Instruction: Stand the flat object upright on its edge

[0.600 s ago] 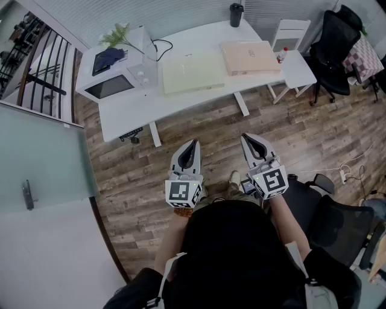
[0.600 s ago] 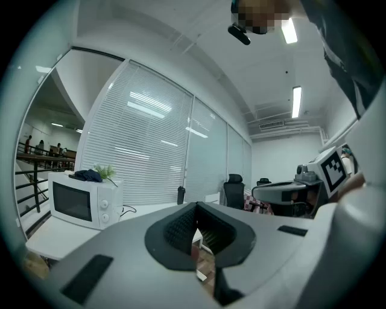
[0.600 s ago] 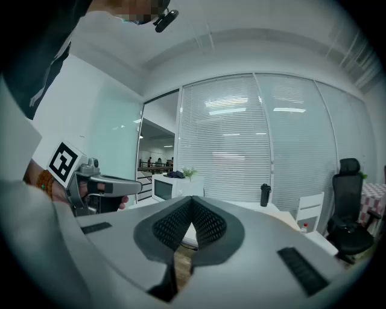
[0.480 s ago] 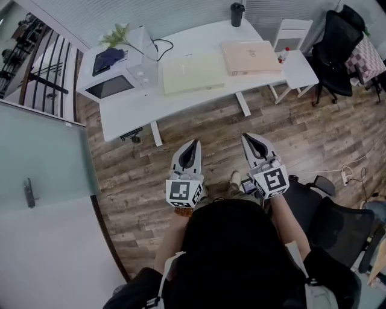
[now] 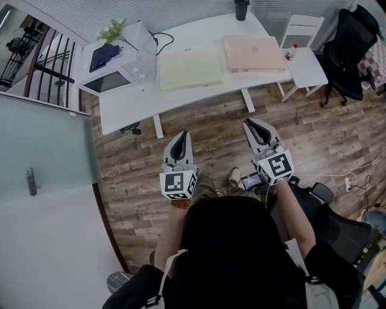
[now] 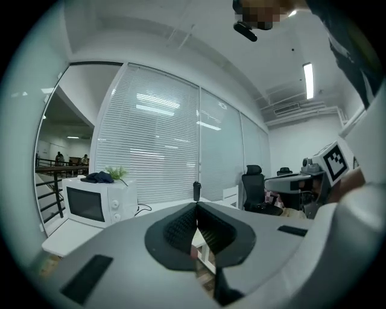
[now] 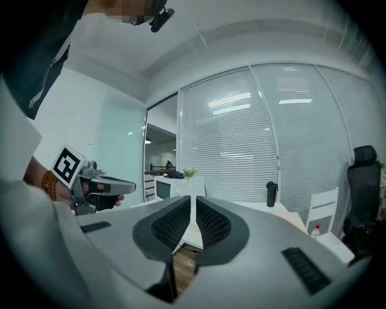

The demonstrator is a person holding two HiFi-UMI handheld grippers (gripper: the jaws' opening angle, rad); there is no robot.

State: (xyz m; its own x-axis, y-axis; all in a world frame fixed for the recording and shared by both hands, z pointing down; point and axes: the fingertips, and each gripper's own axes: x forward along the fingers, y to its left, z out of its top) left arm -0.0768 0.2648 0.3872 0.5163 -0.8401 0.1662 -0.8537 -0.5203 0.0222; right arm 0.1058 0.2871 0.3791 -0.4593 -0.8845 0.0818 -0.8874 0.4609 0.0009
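Note:
Two flat objects lie on the white desk: a pale yellow-green slab near its middle and a beige flat box to the right. Both grippers hover over the wooden floor, well short of the desk. My left gripper is shut with nothing in it, and its ribbed pads meet in its own view. My right gripper is likewise shut and empty. Each gripper shows at the edge of the other's view.
A microwave with a dark cloth and a plant stands on the desk's left end. A black tumbler sits at the back. A white side chair with a small bottle and a black office chair stand to the right. A glass partition is on the left.
The view has shifted as the person moved slightly toward the desk. Both grippers sit a little nearer to it, still shut and empty.

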